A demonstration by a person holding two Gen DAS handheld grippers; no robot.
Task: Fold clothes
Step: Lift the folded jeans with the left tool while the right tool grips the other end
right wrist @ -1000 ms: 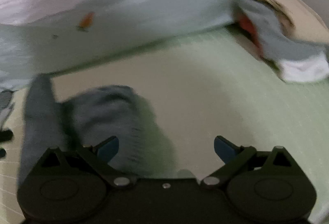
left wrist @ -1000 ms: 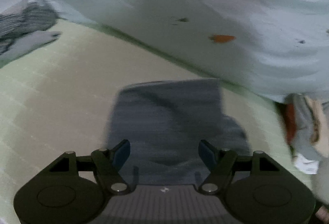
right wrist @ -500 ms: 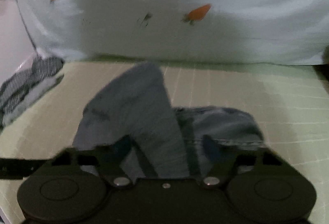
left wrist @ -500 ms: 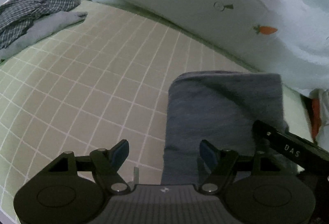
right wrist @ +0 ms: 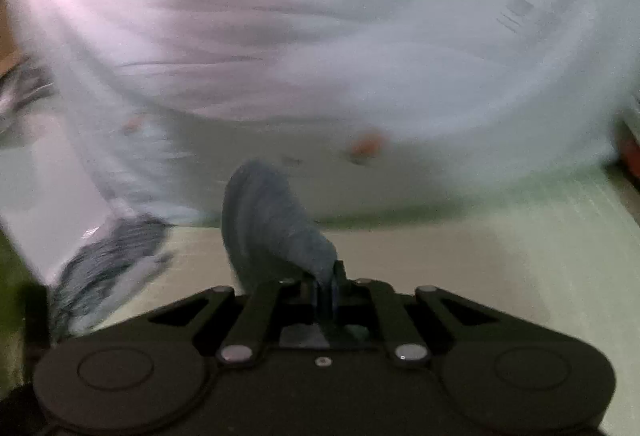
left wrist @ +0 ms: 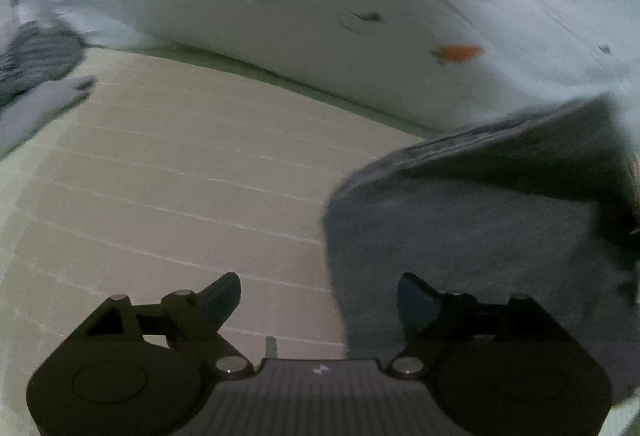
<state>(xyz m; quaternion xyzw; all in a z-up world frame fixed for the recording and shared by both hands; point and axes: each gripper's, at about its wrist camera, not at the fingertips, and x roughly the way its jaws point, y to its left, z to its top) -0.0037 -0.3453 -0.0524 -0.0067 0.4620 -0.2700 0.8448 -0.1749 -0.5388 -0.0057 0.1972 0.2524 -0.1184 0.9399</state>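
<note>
A folded dark grey-blue garment (left wrist: 480, 228) lies on the pale green gridded sheet (left wrist: 168, 188), right of centre in the left wrist view, its far edge lifted. My left gripper (left wrist: 320, 296) is open and empty, its right finger over the garment's near left edge. In the right wrist view my right gripper (right wrist: 326, 296) is shut on a fold of the same grey garment (right wrist: 272, 228), which rises in front of it. Both views are blurred.
A white quilt with small carrot prints (left wrist: 400, 4) lies bunched along the back, also filling the right wrist view (right wrist: 360, 36). A checked shirt and a grey cloth (left wrist: 36, 76) lie far left. An orange item (right wrist: 630, 152) shows at the right edge.
My right gripper has closed on the grey garment and lifted a fold of it. My left gripper has shifted left, so the garment now sits at its right.
</note>
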